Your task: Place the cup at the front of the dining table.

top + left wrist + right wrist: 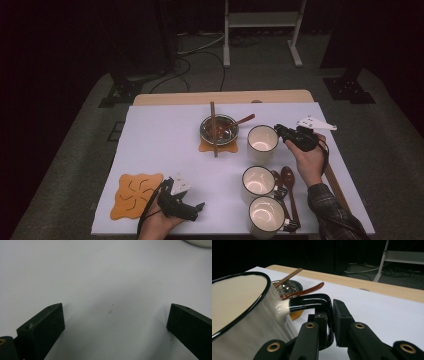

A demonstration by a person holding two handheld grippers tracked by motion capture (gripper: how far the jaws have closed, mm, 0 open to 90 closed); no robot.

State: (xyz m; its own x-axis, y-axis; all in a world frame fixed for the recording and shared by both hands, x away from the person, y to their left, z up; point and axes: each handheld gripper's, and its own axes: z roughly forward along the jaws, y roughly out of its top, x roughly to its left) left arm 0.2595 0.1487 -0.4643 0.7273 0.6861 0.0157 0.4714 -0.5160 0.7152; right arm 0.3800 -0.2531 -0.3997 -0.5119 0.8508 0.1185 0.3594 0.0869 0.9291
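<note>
My right gripper [329,322] pinches the black handle [312,302] of the white enamel mug with the dark rim [262,140], just right of the shiny metal bowl [219,129]. My left gripper [113,325] rests wide open with nothing in it. I think a thin handle like this could slip, and the mug might tip into the bowl.

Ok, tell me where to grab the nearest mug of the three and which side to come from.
Take the nearest mug by its handle, coming from its right. The handle seems to point right toward the spoons, much as the far mug shows its black handle to the right gripper, already clamped on it. The spoons crowd that side, so approach from above. The left gripper is open and free.
</note>
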